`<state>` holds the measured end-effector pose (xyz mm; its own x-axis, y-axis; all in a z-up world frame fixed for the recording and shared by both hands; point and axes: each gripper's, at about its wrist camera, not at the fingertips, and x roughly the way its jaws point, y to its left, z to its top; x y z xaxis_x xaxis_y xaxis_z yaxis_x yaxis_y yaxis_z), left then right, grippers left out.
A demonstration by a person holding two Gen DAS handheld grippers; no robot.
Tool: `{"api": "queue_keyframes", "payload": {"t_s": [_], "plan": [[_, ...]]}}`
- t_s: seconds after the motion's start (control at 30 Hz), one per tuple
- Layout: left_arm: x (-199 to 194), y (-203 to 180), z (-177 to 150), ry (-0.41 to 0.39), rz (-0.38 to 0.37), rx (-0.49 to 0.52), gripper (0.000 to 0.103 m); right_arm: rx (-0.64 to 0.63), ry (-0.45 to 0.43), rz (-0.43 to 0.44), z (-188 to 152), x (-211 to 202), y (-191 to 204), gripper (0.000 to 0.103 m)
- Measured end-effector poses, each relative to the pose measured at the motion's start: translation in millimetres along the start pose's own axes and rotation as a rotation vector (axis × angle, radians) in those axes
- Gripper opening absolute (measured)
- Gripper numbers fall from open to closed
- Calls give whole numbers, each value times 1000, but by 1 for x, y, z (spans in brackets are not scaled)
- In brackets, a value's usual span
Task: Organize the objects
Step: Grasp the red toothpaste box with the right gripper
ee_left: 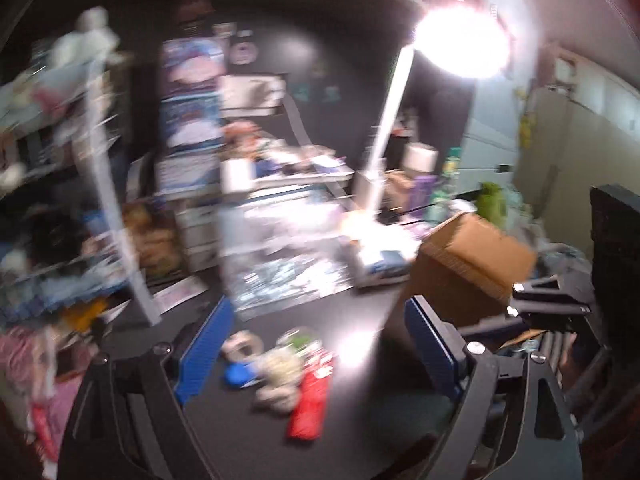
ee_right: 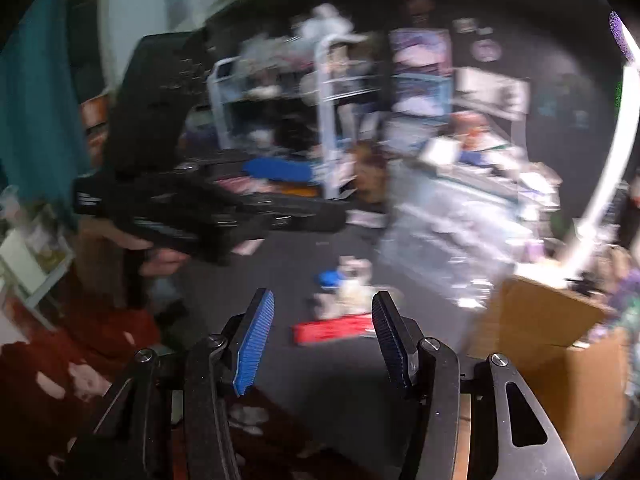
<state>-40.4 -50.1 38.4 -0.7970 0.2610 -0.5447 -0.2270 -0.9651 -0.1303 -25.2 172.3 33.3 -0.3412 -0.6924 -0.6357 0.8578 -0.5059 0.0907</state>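
Note:
A heap of small things lies on the black table [ee_left: 360, 360]: a red packet [ee_left: 310, 404], a blue piece [ee_left: 238, 374], a tape roll [ee_left: 242, 346] and whitish lumps [ee_left: 280, 364]. My left gripper [ee_left: 318, 308] hangs open above and just short of them, with nothing between its blue pads. In the right wrist view the same red packet [ee_right: 332, 330], blue piece [ee_right: 330, 278] and whitish lumps [ee_right: 352, 284] lie ahead of my right gripper [ee_right: 323, 296]. It is open too and holds nothing. Both views are blurred.
A brown cardboard box [ee_left: 472, 260] [ee_right: 548, 320] stands open at the table's right, with bottles [ee_left: 424, 188] behind it. There is a cluttered white wire rack [ee_left: 116, 208] at the left, clear plastic bags [ee_left: 288, 248] in the middle and a glaring lamp [ee_left: 460, 40]. A hand [ee_right: 160, 256] holds the left gripper's black body [ee_right: 180, 208].

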Motion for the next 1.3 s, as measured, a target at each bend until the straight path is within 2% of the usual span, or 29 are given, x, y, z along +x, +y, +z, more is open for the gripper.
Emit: {"api": "queue_keyframes", "payload": {"t_s": [0.1,0.2,0.33,0.47,0.57,0.67,0.77,0.87,0.93,1.03,1.1,1.13,1.3], "plan": [[-5,27,-29,0,31,-31,86,-5,48,52,-5,39,25,53],[-9,49,-59,-4,55,-66,86,31,91,-4,-17,80,31,62],[-8,67,-90,5,42,-123,86,116,86,-239,-43,125,21,66],[-2,74,-104,9,33,-154,86,217,99,-316,-56,158,5,67],[6,78,-106,15,26,-169,86,257,95,-418,-59,170,-2,77],[12,78,-105,20,17,-168,86,284,96,-435,-65,175,-8,78],[15,80,-105,15,13,-167,86,241,89,-469,-66,172,-4,79],[18,81,-105,17,11,-170,86,190,115,-510,-71,165,-7,81],[19,81,-105,16,6,-173,86,214,144,-532,-74,158,-14,81],[20,82,-102,10,-6,-183,86,280,94,-480,-69,154,-19,82],[19,82,-101,7,-4,-186,86,322,84,-446,-65,160,-17,93],[19,83,-101,5,1,-187,86,339,83,-438,-63,166,-15,94],[15,87,-104,4,19,-197,86,298,130,-497,-61,193,-1,94]]}}
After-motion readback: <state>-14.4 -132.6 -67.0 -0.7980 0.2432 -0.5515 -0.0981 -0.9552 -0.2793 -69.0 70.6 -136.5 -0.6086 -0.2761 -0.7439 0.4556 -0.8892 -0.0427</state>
